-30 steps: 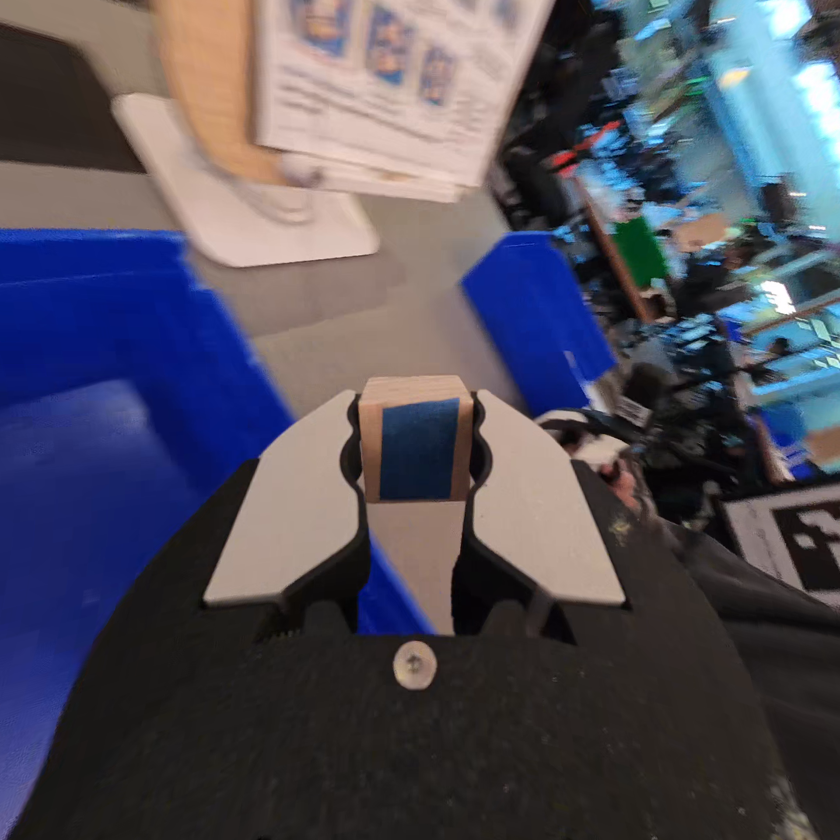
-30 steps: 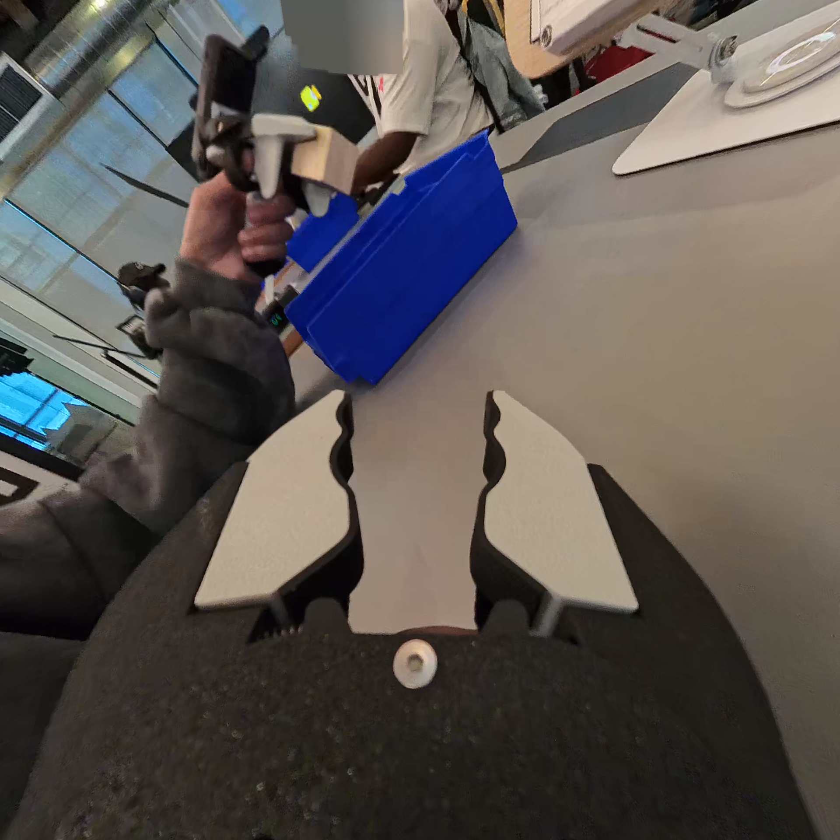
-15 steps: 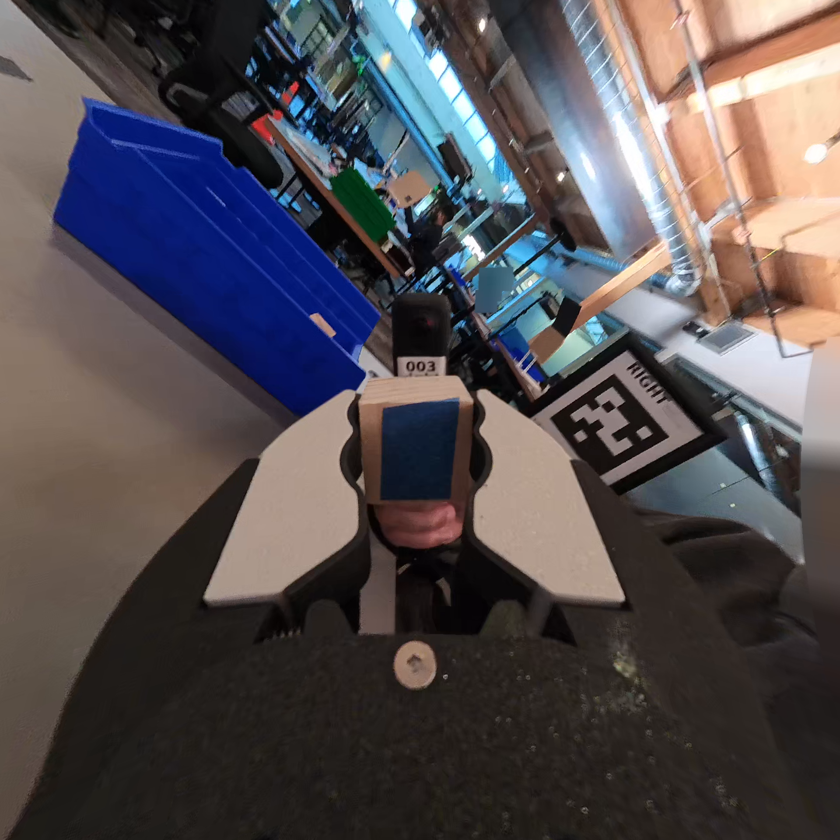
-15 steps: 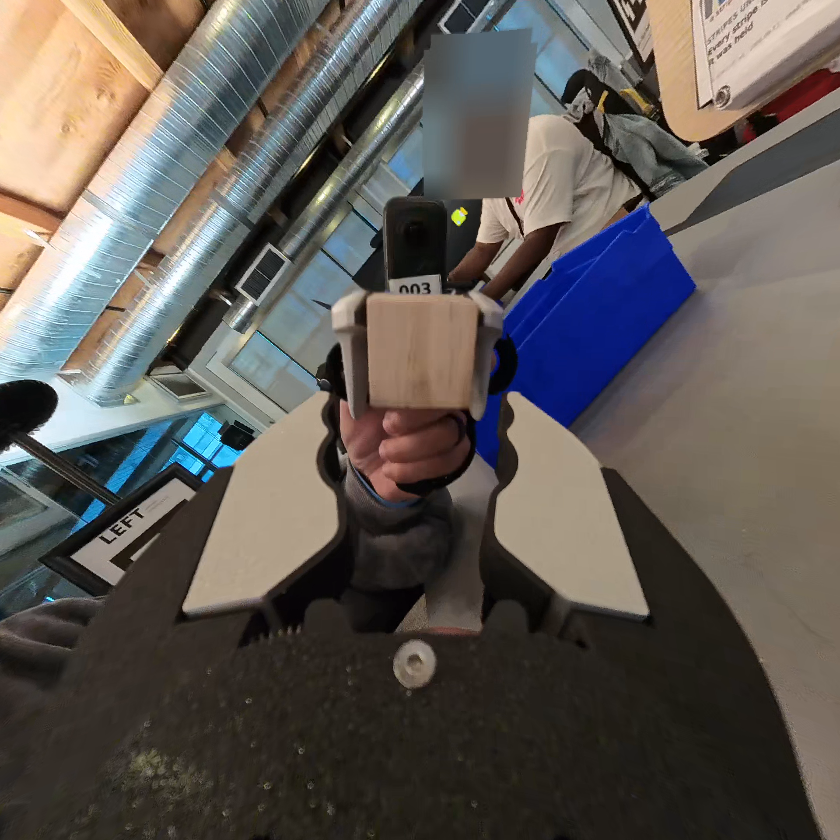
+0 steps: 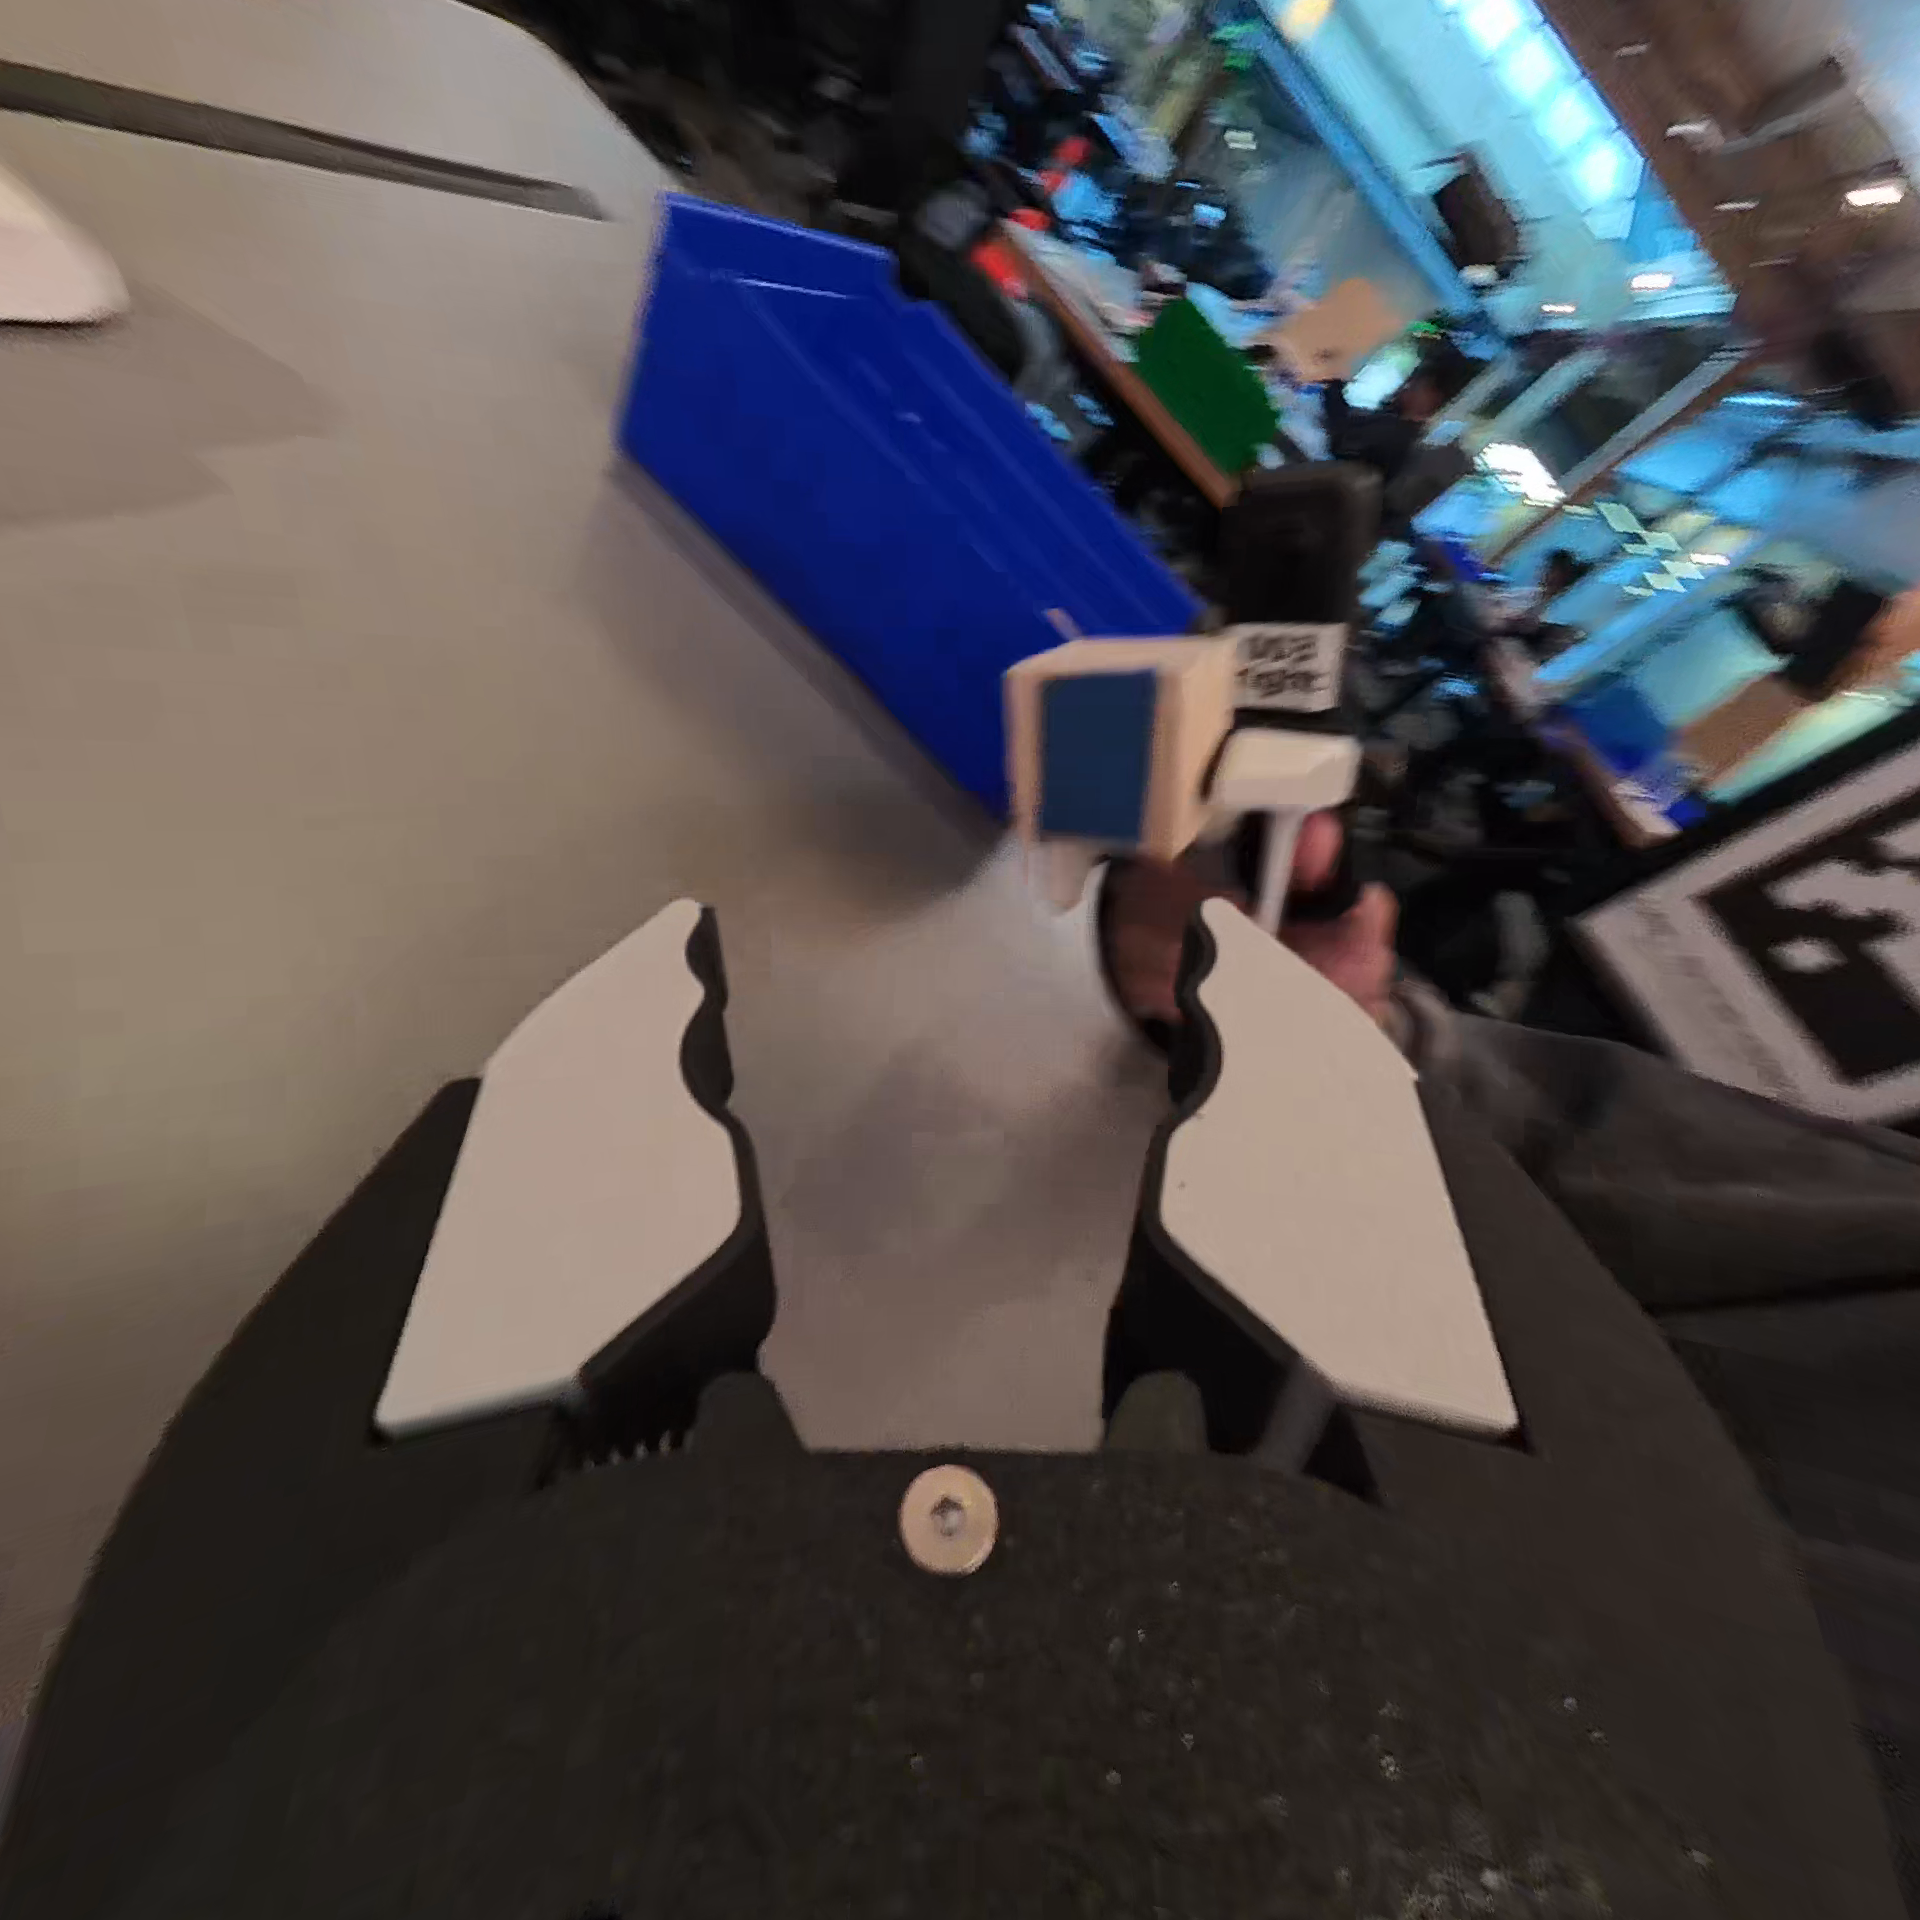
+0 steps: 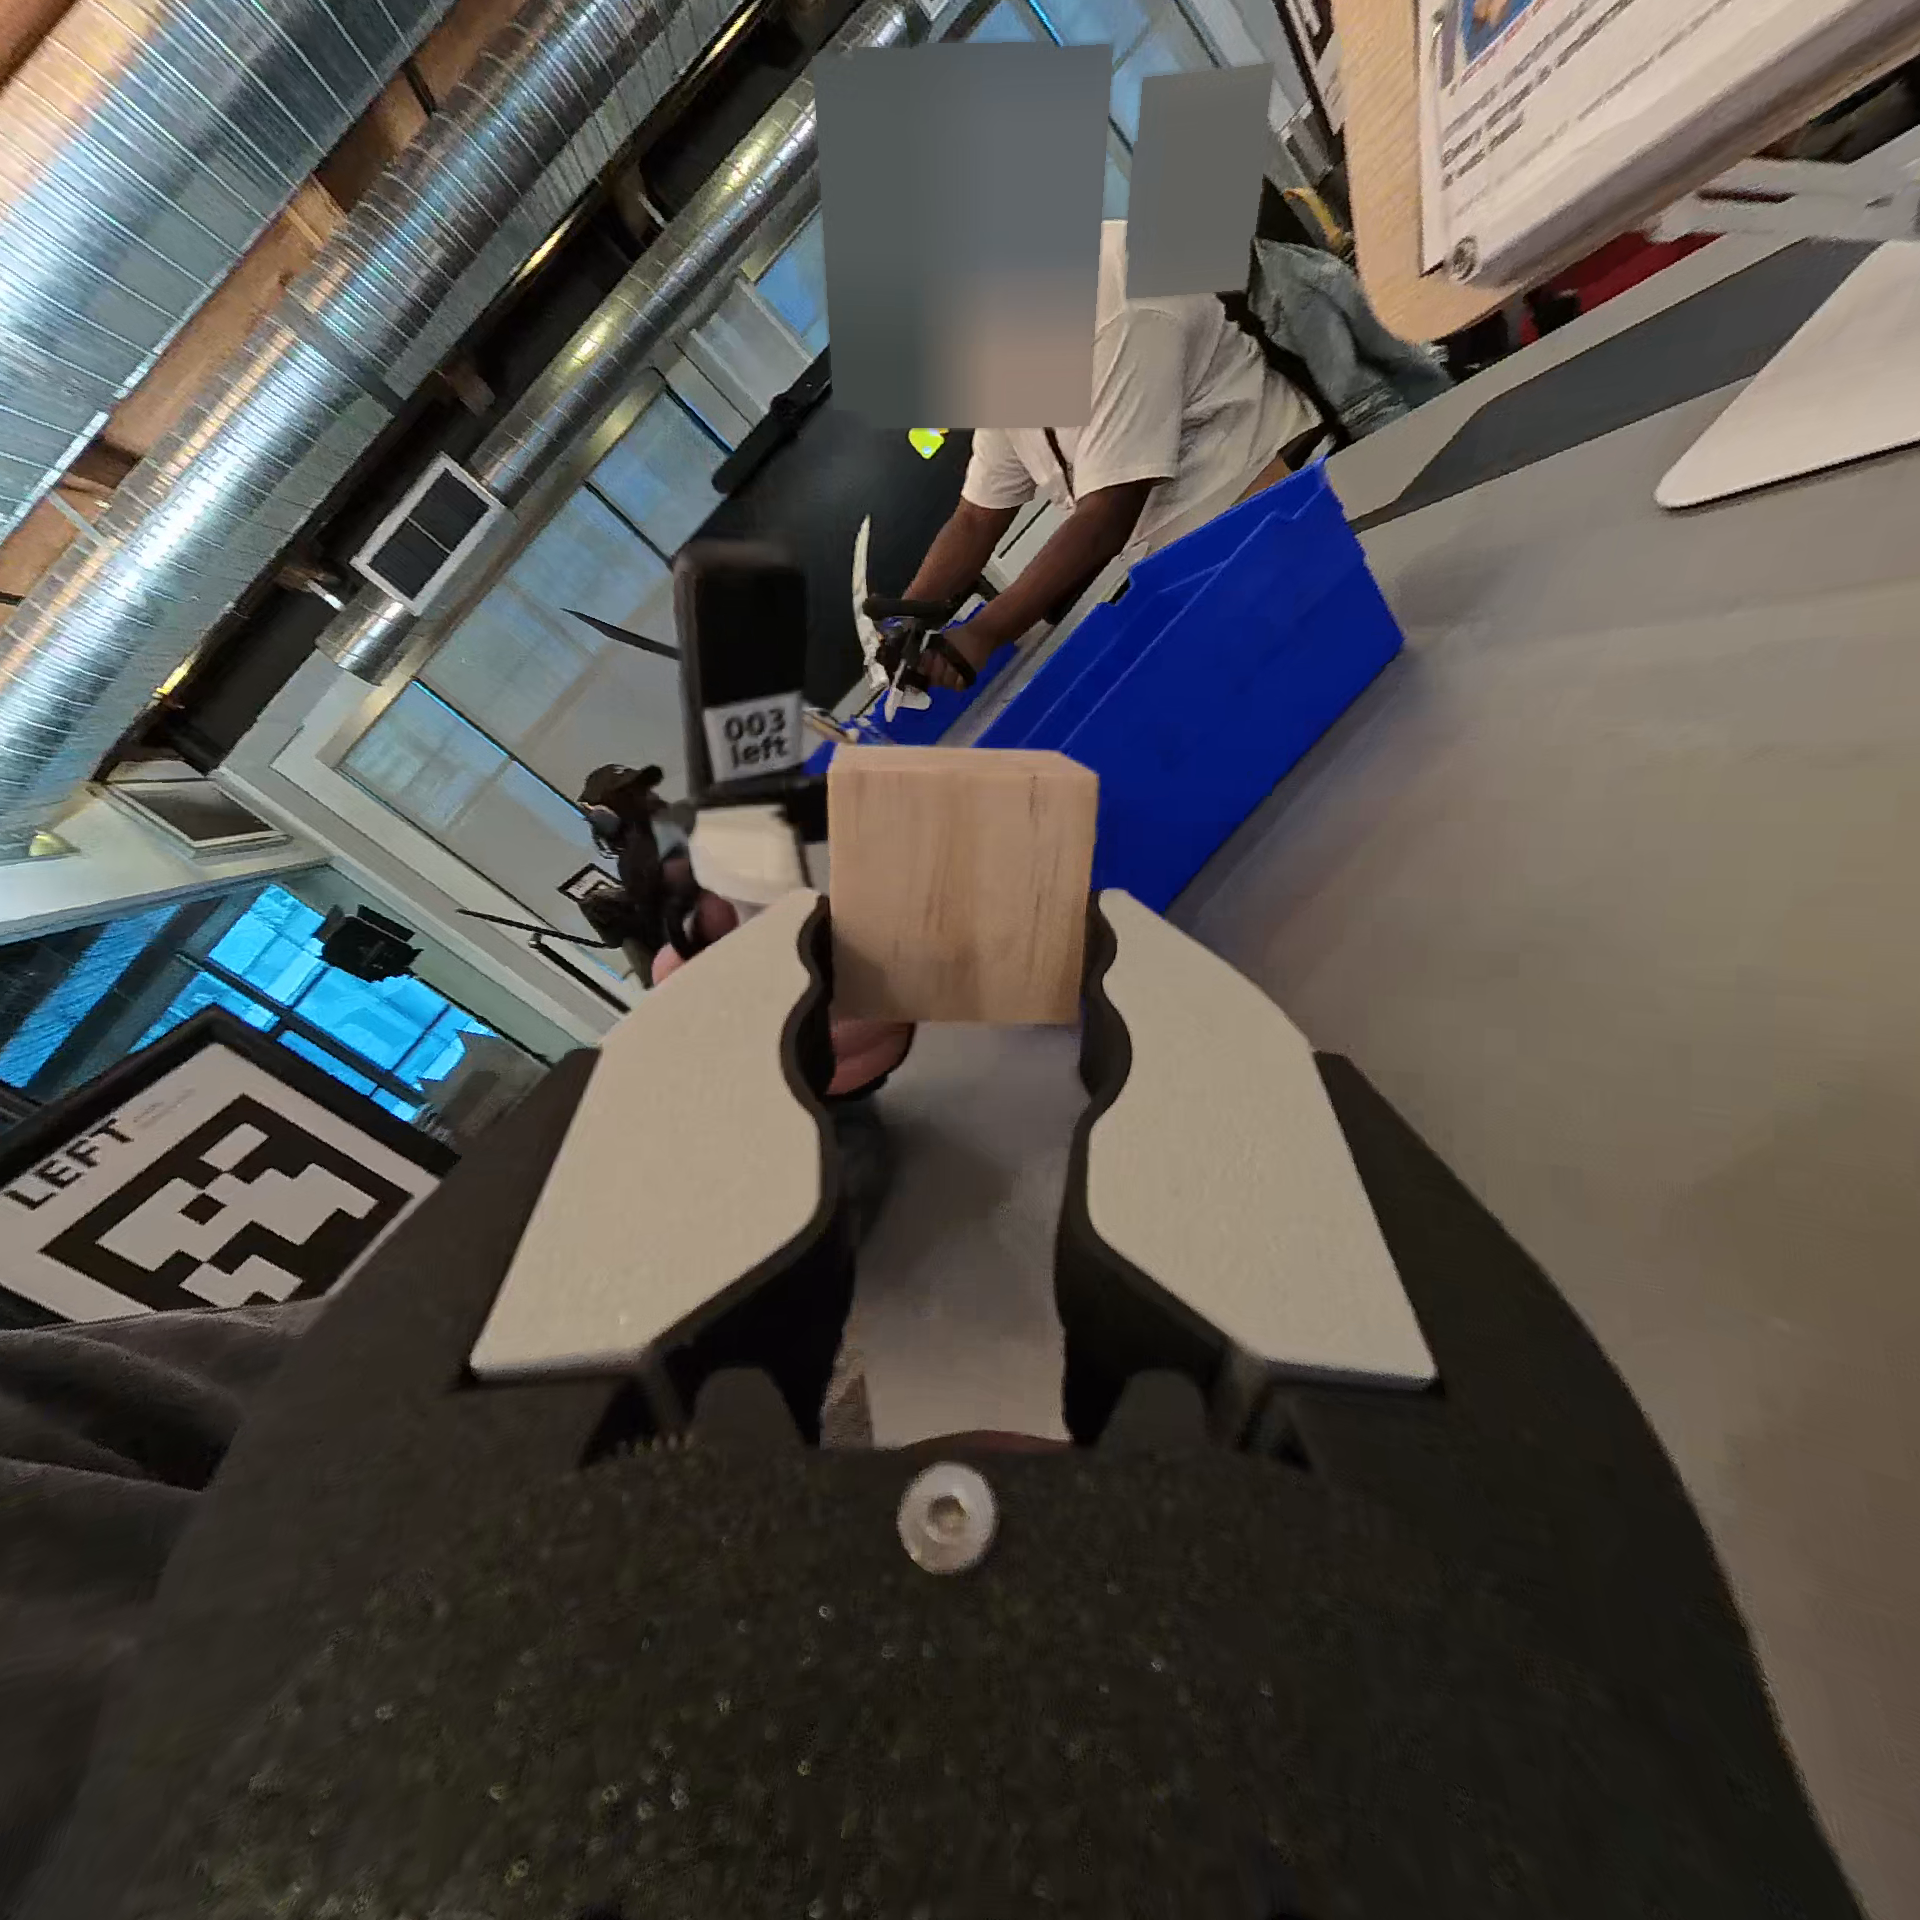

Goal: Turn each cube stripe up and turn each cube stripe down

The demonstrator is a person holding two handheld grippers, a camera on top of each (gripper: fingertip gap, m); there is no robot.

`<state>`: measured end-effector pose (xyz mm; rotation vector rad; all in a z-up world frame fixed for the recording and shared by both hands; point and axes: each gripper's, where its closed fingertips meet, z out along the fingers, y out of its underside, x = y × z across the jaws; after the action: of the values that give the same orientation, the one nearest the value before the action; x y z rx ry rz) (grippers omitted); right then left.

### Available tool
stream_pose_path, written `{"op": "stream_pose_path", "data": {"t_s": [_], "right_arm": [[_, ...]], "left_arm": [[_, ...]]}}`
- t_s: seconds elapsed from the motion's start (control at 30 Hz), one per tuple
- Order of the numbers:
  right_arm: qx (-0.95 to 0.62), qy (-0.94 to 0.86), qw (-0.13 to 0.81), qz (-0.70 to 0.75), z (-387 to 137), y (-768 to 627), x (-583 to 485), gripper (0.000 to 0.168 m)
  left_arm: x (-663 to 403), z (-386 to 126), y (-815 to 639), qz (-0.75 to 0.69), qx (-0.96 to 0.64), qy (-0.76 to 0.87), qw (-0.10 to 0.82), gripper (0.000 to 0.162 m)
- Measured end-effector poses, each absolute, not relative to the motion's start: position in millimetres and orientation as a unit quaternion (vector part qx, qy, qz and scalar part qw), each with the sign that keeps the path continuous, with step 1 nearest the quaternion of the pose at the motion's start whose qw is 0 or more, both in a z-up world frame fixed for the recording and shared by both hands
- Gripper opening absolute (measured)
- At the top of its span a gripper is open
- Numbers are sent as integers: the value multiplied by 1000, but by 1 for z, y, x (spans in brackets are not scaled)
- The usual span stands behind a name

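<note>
Though the left tool (image 5: 951, 935) gapes empty over the bench (image 5: 312, 727), the cube (image 5: 1101, 764), stripe toward it, sits clamped in the right tool across the gap. In the right view, the right tool (image 6: 961, 940) pinches the cube (image 6: 961, 883) near its tips only; a twist could slip it

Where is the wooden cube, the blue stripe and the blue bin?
wooden cube (image 6: 961, 894): right wrist view, plain front face.
blue stripe (image 5: 1096, 750): left wrist view, stripe's middle.
blue bin (image 5: 831, 499): left wrist view, side wall.
</note>
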<state>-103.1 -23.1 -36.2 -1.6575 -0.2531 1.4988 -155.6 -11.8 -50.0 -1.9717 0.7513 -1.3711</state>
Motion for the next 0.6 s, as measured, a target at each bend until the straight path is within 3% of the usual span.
{"op": "stream_pose_path", "data": {"t_s": [0.17,0.37,0.5,0.6], "right_arm": [[-697,-110,451,546,-48,-15,-92,45],[-735,-147,479,457,-40,-9,-75,45],[-797,-139,512,287,8,14,29,45],[-874,-70,465,123,2,38,134,45]], "left_arm": [[-206,-99,-22,-462,-782,196,370,74],[-197,-107,-36,-425,-784,260,372,70],[-189,-106,-48,-416,-777,292,372,68],[-183,-107,-56,-433,-773,302,352,69]]}}
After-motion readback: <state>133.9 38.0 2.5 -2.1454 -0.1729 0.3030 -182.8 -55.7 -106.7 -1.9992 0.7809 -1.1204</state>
